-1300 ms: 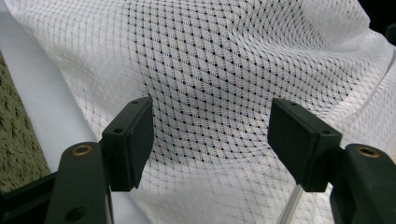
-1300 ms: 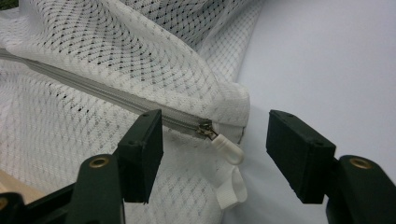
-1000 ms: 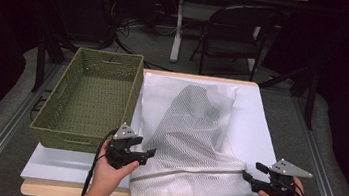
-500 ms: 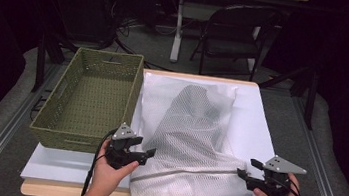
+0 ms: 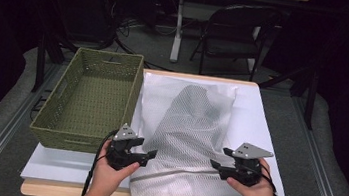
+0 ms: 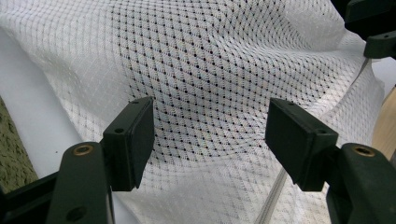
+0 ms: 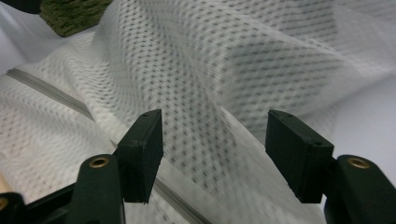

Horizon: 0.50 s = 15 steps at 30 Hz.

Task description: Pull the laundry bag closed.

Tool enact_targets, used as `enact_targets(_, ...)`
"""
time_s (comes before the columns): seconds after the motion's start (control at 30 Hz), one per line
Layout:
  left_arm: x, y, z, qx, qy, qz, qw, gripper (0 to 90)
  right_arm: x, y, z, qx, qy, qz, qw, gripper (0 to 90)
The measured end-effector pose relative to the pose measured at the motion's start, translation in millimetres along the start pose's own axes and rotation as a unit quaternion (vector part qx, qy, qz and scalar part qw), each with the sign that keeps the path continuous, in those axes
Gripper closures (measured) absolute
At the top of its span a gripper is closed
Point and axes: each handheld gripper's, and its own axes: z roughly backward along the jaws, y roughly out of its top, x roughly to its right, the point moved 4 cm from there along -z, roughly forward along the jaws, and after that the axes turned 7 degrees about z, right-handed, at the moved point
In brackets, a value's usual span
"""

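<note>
**me:** Mesh laundry bag (image 5: 185, 139) is lying flat on the white sheet (image 5: 260, 123) that covers the table, just right of the green wicker basket (image 5: 89, 100). Its near edge, with the zipper strip (image 5: 173, 176), reaches almost to the table's front edge. There's a darker shape showing through the mesh in the middle.

**other:** and your claws, holding anything?

**me:** Nope. My left gripper (image 5: 148, 154) sits at the bag's near left edge with the jaws spread wide. In the left gripper view (image 6: 210, 126) there's just mesh between the pads, nothing pinched. My right gripper (image 5: 215, 164) is at the bag's near right edge, jaws spread too. In the right gripper view (image 7: 215, 140) the fabric rises in a fold beyond the pads, and the zipper strip (image 7: 56, 95) runs diagonally under them.

**other:** so both point inward?

**me:** Yeah, they face each other across the bag, well apart, one in each hand.
</note>
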Motion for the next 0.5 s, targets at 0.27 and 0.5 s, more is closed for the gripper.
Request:
enact_targets(0.27,0.5,-0.5,-0.7,-0.002,-0.002,-0.002,1.0,33.2,-22.9,8.3,-21.3,-0.012,0.018,0.02,0.9996,37.1)
enact_targets(0.5,1.2,-1.6,-2.0,-0.008,-0.001,-0.005,1.0,33.2,-36.1,0.4,-27.2,0.007,0.013,0.032,0.9994,36.9)
